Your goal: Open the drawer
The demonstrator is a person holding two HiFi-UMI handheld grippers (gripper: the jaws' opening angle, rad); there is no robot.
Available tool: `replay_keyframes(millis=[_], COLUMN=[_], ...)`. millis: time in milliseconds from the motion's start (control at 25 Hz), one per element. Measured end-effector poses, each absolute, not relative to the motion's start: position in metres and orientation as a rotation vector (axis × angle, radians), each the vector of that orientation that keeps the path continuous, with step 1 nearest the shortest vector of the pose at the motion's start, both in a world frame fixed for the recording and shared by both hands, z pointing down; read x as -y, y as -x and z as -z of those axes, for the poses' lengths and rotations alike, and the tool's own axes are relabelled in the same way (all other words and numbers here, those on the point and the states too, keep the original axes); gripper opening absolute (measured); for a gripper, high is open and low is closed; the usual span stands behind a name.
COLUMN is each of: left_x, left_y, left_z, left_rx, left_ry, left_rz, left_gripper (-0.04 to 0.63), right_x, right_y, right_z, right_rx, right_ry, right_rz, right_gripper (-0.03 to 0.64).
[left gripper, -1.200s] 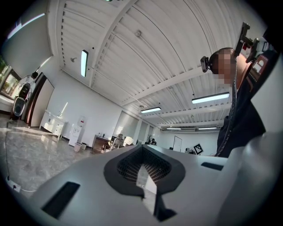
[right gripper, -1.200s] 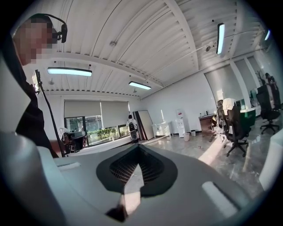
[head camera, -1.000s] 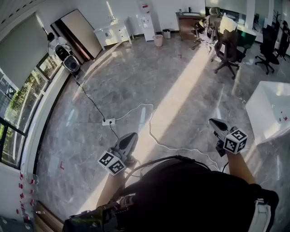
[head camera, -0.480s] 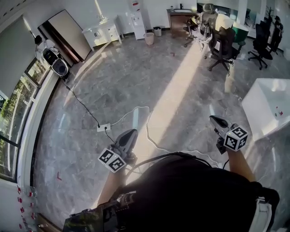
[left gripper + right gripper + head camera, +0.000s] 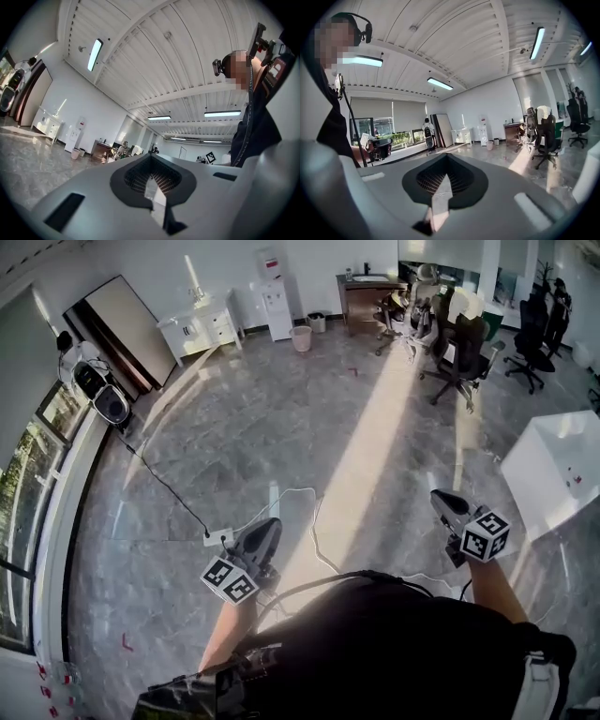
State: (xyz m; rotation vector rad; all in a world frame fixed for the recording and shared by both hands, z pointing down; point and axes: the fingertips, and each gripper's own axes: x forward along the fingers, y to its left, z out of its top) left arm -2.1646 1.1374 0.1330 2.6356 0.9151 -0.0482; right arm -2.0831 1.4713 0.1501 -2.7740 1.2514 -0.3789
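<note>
Drawer cabinet [image 5: 200, 330] stands far off; left tool [image 5: 271, 523] and right tool [image 5: 437, 496] both clenched, empty

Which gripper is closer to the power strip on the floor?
Left. The left gripper hangs above the floor just right of the power strip in the head view; the right gripper is much farther right.

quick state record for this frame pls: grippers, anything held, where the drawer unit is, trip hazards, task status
left gripper: jaws together, nothing held
right gripper: jaws together, nothing held
drawer unit: white cabinet at the far side of the room, upper left in the head view; too small to tell whether any drawer is open
contact: none, both grippers are far from the cabinet
trip hazards: power strip and white cable lying just ahead of the left gripper
task status: drawer not yet reached
</note>
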Motion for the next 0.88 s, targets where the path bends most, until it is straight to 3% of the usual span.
replay_keyframes(millis=[440, 880], left_x=[-1.121, -1.208], left_y=[2.079, 1.94], left_z=[-0.153, -0.129], left_rx=[-0.843, -0.686], left_ry=[-2.643, -2.697], left_rz=[0.003, 0.08], left_gripper=[0.0, 0.0], right_x=[-1.467, -1.54], right_y=[1.985, 1.81], right_z=[-0.174, -0.161], right_rx=[-1.257, -1.443], right_ry=[2.741, 2.678], right_rz=[0.435, 0.374], right_gripper=[0.002, 0.002])
